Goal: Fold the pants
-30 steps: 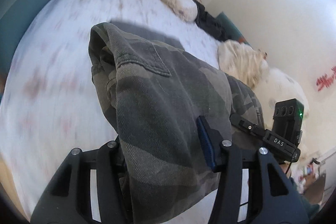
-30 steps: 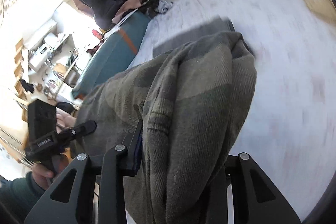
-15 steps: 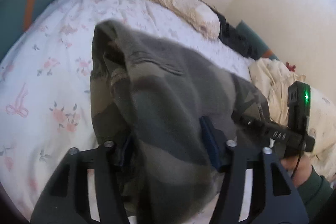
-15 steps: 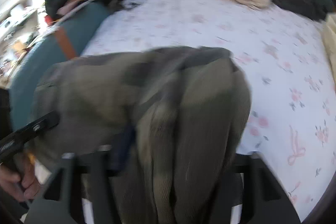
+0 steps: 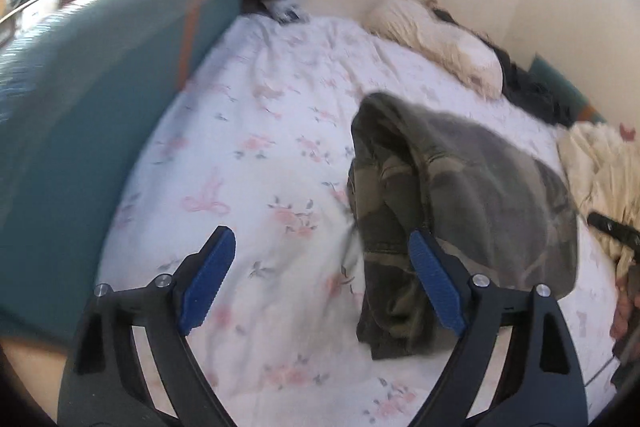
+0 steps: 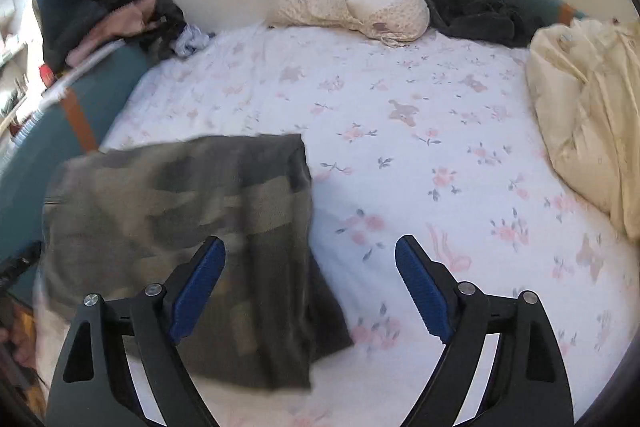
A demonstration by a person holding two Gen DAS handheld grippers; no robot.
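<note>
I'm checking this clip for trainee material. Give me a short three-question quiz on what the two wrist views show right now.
1. True or false: the left gripper is shut on the camouflage pants.
2. Multiple choice: the pants lie on (A) a bare wooden floor, (B) the floral bedsheet, (C) a chair.
3. Fill in: the right gripper has its jaws ____, with nothing between its blue pads.

Key
1. False: both jaws stand apart and the pants lie free, in a folded heap.
2. B
3. open
</note>
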